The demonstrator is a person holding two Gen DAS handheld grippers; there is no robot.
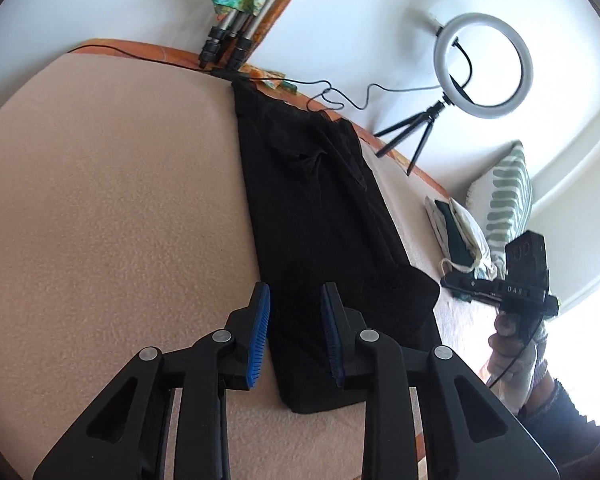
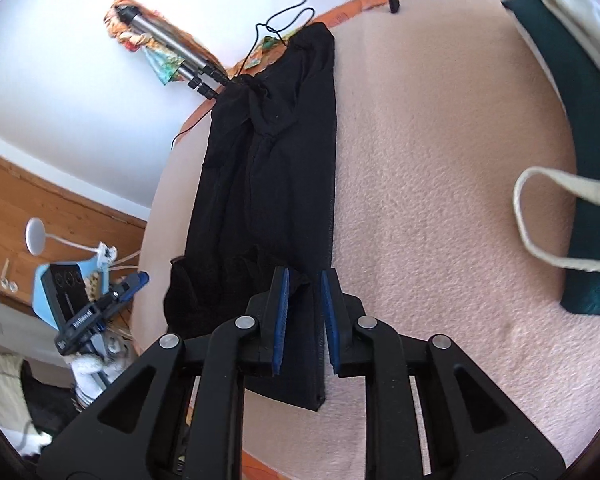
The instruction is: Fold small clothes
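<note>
Though over black garment, both tools slightly parted, empty.

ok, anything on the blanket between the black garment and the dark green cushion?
No. In the right wrist view the pink blanket lies bare between the black garment and the dark green cushion; the cream strap loops beside the cushion.

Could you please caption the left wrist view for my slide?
Left hand-held gripper, jaws apart, over the near end of a long black garment laid on a beige blanket.
</note>
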